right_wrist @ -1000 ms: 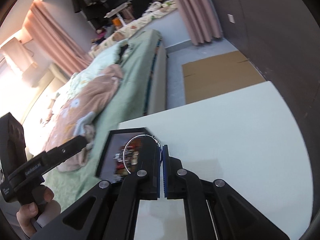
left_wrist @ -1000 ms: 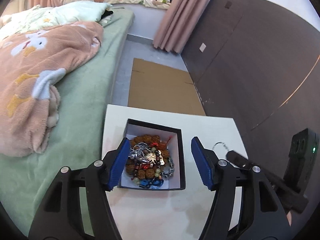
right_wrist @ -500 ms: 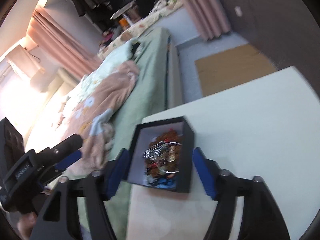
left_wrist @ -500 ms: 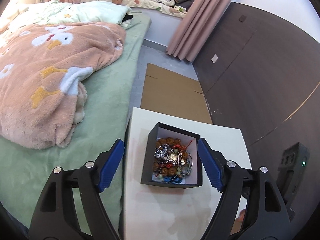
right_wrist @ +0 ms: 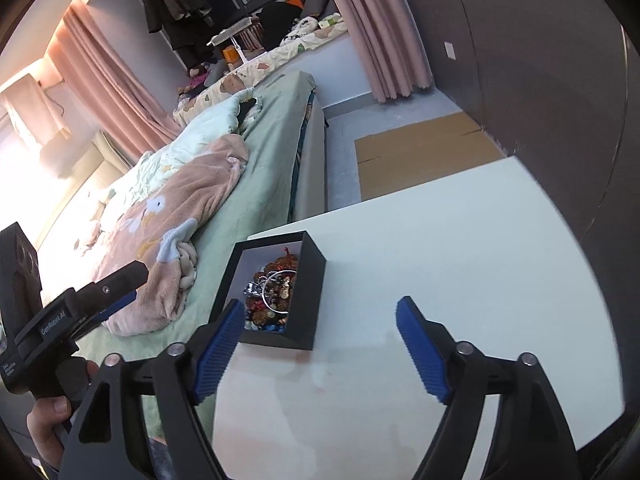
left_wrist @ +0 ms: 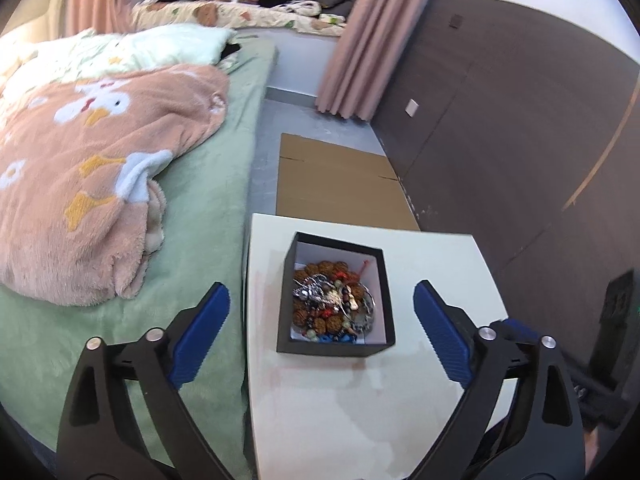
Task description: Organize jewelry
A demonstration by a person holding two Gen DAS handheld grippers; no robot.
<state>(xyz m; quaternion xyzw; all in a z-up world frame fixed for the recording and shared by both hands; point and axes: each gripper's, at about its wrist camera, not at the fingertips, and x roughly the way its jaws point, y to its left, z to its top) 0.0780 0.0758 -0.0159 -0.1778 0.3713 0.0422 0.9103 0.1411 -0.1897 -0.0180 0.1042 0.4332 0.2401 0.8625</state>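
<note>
1. A green-sheeted bed (left_wrist: pixel 200 208) fills the left of both views, with a peach plush blanket printed with white ducks (left_wrist: pixel 92 184) heaped on it and a pale pillow (left_wrist: pixel 160 46) further back.
2. The left gripper (left_wrist: pixel 320 330), black with blue ribbed pads, stands wide; its jaws have just been opening and nothing is between the pads. Its left pad hangs over the bed edge, its right pad over the table.
3. In the right wrist view a person's hand (right_wrist: pixel 52 416) grips the handle of that left gripper at the lower left.
4. A white rectangular table (left_wrist: pixel 360 408) stands just beside the bed.
5. On it, near its left and far edges, sits a black square open box with a white lining (left_wrist: pixel 382 280).
6. Inside the box lies a tangled heap of jewelry (left_wrist: pixel 334 304): brown bead strings, silver chain, red and blue bits. A thin silver ring-shaped bangle (right_wrist: pixel 279 292) rests on top of the heap.
7. The right gripper (right_wrist: pixel 320 346), same make, is also wide apart; its jaws have just been opening and are empty. Its left pad overlaps the box's near corner in its own view; whether it touches cannot be told.
8. A flat brown cardboard sheet (left_wrist: pixel 336 184) lies on the grey floor beyond the table.
9. Pink curtains (left_wrist: pixel 356 40) hang at the back, and a dark brown panelled wall (left_wrist: pixel 512 128) runs along the right.
</note>
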